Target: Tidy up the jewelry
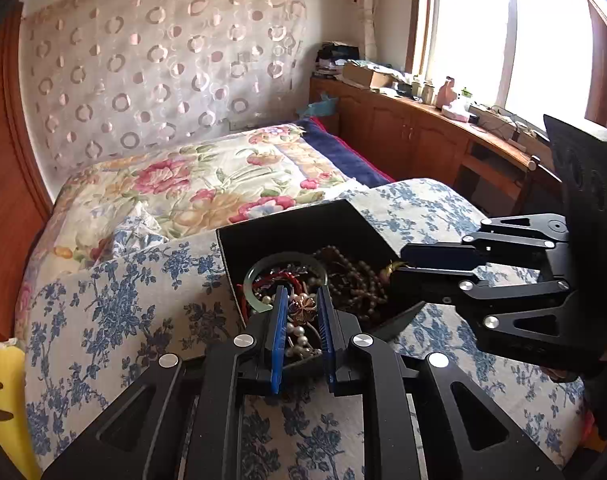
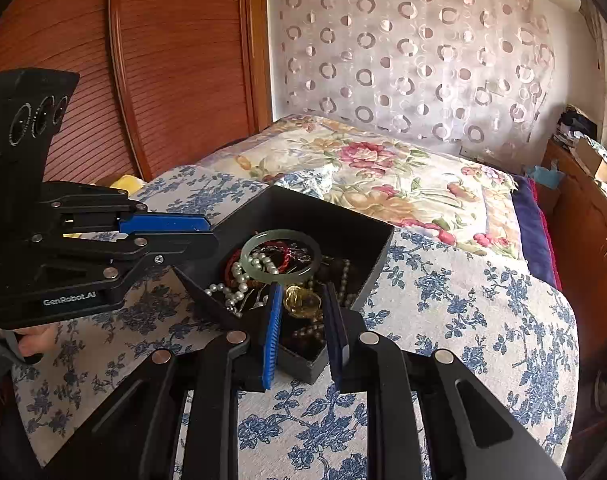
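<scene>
A black box (image 2: 377, 240) sits on a blue-flowered cloth (image 2: 463, 320) over the bed, holding a tangled heap: a pale green bangle (image 2: 279, 256), pearl strands (image 2: 239, 276), dark bead strings (image 1: 355, 280) and red cords (image 1: 279, 278). The left gripper (image 1: 302, 304) and right gripper (image 2: 302, 300) hover above the box, jaws narrow; whether either pinches a piece cannot be told. Judging by the heap, sorting has barely begun; nothing lies outside the box.

A blue-flowered cloth (image 1: 115, 304) covers the near bed. At twelve o'clock lies a rose-patterned quilt (image 1: 207, 184), backed by a sheer curtain (image 1: 159, 64) with ring shapes. At two o'clock a wooden cabinet (image 1: 407, 128) stands under the bright window (image 1: 503, 32).
</scene>
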{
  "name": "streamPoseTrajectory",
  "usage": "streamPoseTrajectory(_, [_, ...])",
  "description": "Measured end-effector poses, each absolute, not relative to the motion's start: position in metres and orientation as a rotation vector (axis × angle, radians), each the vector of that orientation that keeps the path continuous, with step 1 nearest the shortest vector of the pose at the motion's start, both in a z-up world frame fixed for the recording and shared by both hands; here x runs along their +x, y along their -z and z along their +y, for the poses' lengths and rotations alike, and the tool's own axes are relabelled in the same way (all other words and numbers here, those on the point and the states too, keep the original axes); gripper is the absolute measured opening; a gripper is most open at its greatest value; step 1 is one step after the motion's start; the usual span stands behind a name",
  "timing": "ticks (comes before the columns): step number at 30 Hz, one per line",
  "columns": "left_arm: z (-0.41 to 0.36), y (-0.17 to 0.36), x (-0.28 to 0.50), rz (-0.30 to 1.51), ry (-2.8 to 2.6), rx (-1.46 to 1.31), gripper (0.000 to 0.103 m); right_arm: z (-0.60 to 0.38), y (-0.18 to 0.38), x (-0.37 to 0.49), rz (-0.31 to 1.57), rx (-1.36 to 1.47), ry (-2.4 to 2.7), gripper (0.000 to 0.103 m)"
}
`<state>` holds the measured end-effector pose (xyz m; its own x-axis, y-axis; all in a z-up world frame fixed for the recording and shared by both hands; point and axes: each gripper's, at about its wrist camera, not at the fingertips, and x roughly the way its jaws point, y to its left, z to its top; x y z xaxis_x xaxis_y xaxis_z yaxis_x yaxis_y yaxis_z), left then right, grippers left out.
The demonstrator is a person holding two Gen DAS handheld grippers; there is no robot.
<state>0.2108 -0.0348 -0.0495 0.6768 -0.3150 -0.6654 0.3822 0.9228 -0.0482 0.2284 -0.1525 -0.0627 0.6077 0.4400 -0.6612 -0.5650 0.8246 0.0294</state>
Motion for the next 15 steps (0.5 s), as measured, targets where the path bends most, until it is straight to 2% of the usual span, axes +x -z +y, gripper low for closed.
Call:
streamPoseTrajectory(2, [-0.035, 0.051, 0.214, 0.732, 0.387, 0.096, 0.014, -0.153, 0.063, 0.228, 0.705, -0.196, -0.578, 0.029])
streamPoseTrajectory(11, [-0.034, 0.052, 0.216, 0.727, 0.335, 0.076, 0.015, -0.165, 0.057, 0.213, 0.683, -0.162, -0.555, 0.029])
streamPoseTrajectory(13, [-0.035, 0.050, 0.212, 0.721, 0.323, 0.074, 0.029, -0.169, 0.055, 0.208, 0.676, -0.151, -0.545, 0.029])
streamPoseTrajectory(14, [-0.035, 0.050, 0.209, 0.715, 0.318, 0.074, 0.044, -0.172, 0.053, 0.203, 0.671, -0.145, -0.535, 0.029])
streamPoseTrajectory(15, [-0.035, 0.048, 0.206, 0.707, 0.313, 0.073, 0.047, -0.174, 0.052, 0.200, 0.667, -0.141, -0.526, 0.029])
